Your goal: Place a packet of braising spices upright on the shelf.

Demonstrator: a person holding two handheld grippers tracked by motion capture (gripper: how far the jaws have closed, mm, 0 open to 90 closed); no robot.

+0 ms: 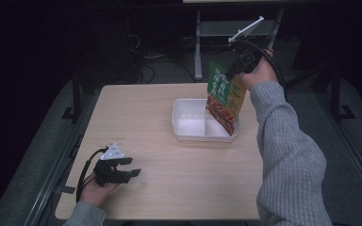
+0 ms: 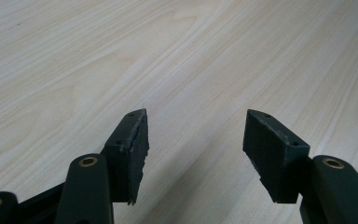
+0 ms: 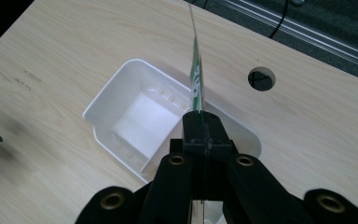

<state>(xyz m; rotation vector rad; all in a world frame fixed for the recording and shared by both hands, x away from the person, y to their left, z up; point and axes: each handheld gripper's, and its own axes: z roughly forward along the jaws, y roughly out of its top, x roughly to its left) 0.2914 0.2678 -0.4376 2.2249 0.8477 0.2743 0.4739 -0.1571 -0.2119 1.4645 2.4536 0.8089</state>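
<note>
Packet [image 1: 224,96] handling is being carried out from the high view by the right gripper [image 1: 242,64], which is holding the green and red food packet by its upper edge so that it is hanging upright with its lower corner dipping into the right side of the white tray [image 1: 185,120]. Judged from this, the grip at the top edge is letting the packet hang freely for lowering into the tray. The left gripper [image 1: 133,168] is resting low at the near left of the counter [image 1: 160,188], well apart from the tray, probably to keep clear.

Left gripper view: the jaws are standing apart with nothing between them, and bare wood-grain counter [image 2: 177,60] is lying beyond them.

Right gripper view: the right gripper [image 3: 200,123] is showing its jaws pressed together on the thin edge of the packet [image 3: 196,79], which is appearing edge-on. The white tray [image 3: 107,100] is lying directly beneath, its compartments empty, with a round hole [image 3: 261,78] in the counter [image 3: 65,51] beyond it. The packet is being held over the tray's nearer side.
</note>
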